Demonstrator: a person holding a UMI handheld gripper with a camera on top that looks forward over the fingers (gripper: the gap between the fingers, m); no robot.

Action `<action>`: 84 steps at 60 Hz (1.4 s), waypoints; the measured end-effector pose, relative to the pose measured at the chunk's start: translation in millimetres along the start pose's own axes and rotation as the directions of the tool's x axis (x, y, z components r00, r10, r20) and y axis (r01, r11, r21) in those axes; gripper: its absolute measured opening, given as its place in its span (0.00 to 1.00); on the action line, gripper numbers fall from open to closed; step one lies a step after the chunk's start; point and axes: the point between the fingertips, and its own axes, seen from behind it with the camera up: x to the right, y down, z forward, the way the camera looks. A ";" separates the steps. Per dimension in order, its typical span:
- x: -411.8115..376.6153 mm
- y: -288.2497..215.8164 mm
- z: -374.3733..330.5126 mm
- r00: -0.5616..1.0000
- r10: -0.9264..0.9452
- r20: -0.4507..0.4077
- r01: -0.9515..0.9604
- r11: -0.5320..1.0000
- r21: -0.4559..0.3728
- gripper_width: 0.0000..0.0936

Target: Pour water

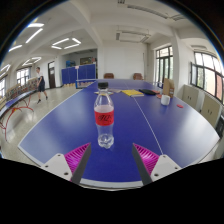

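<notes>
Clear plastic water bottle with a red label and pale cap [104, 119] stands upright on the blue desk [60, 125], on its white centre line, just ahead of the fingers and roughly midway between them. Hand-held gripper [109, 160]: fingers spread wide, magenta pads [76, 156] facing inward, nothing held. The spread appears set to admit the bottle's body, and the centred line-up suits a straight approach. Judgement: grasp not yet begun; no receiving vessel can be identified. Yellow and dark items [140, 93] lie well beyond the bottle, unidentified.

blue table-tennis table [60, 125], folded tables [82, 74], windows [208, 72]
</notes>
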 end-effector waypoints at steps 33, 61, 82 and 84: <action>-22.2 -59.1 170.8 0.997 -0.059 -0.056 0.068 0.982 0.174 0.41; -35.3 -182.0 142.0 0.986 0.008 0.167 -0.055 0.960 0.275 0.33; 81.4 -441.8 169.5 0.616 0.351 0.705 -0.664 0.713 0.225 0.33; 88.7 -465.3 178.7 0.533 0.384 0.754 -0.723 0.669 0.170 0.33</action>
